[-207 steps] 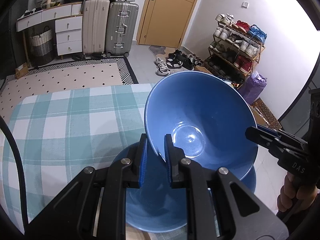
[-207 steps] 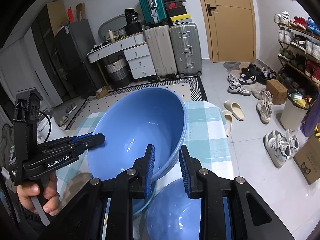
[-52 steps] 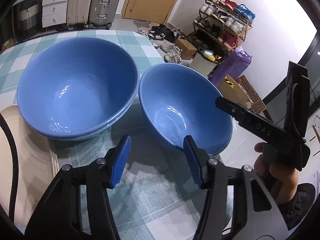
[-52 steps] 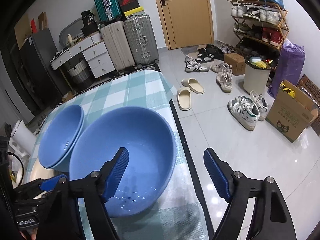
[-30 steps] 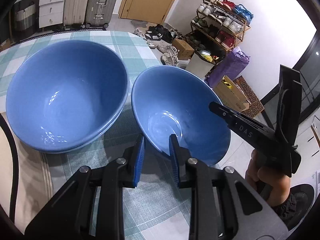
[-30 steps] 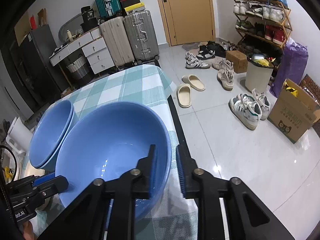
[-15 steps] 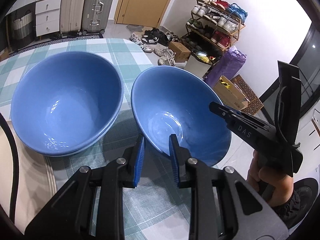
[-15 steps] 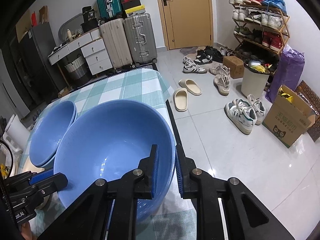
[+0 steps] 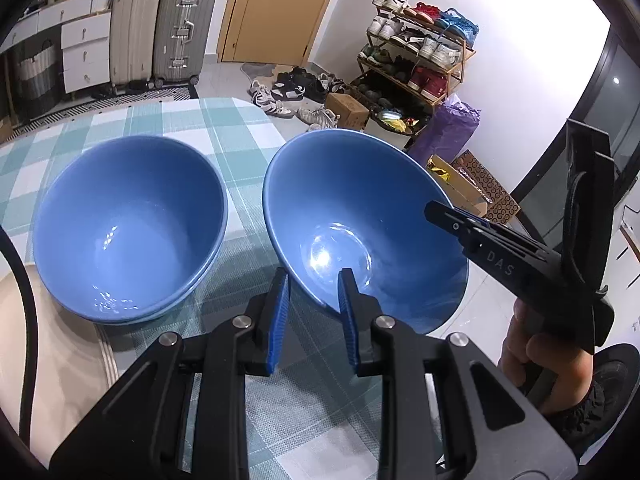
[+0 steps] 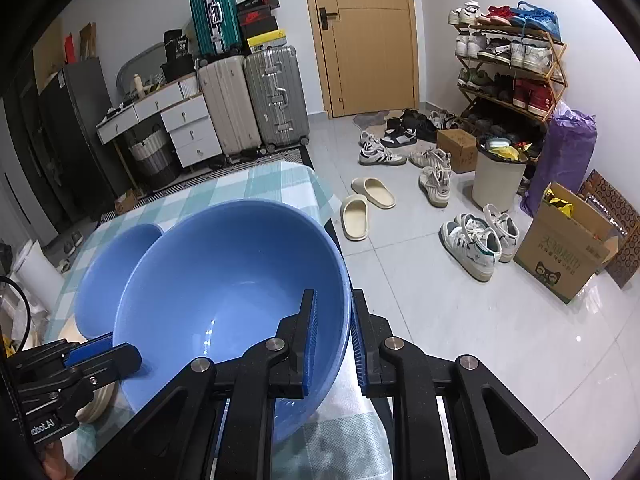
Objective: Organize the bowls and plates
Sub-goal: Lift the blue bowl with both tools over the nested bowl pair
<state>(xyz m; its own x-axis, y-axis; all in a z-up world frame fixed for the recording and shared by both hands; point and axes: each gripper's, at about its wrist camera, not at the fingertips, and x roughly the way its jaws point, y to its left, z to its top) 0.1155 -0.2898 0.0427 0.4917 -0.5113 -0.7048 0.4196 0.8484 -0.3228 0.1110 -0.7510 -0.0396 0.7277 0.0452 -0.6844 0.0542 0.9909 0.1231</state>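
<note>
Left wrist view shows two blue bowls on a counter (image 9: 240, 136) covered with a teal-and-white checked cloth. The left hand-held gripper (image 9: 313, 300) has its two blue-padded fingers closed on the near rim of the right-hand bowl (image 9: 360, 216), one pad inside the rim and one outside. That bowl is tipped, its far rim higher than its near rim, and it sits at the right edge of the counter. From the right, the right hand-held gripper (image 9: 440, 210) reaches in and grips the same bowl at its right rim; a hand (image 9: 536, 356) holds its handle. Just to the left, close to the gripped bowl, a stack of blue bowls (image 9: 128, 228) rests upright on the cloth, a second rim showing under the top one.

Right wrist view shows the right hand-held gripper (image 10: 332, 332) clamped on the near right rim of the same bowl (image 10: 224, 280), one pad inside and one outside. The left hand-held gripper (image 10: 116, 350) meets the bowl at its near left rim. The stacked bowls (image 10: 108, 272) lie behind and to the left, partly hidden by the held bowl. Beyond the counter, suitcases (image 10: 256, 100) stand by a wooden door (image 10: 360, 36), with a shoe rack (image 10: 508, 64) on the far right and slippers (image 10: 366, 200) on the tiled floor.
</note>
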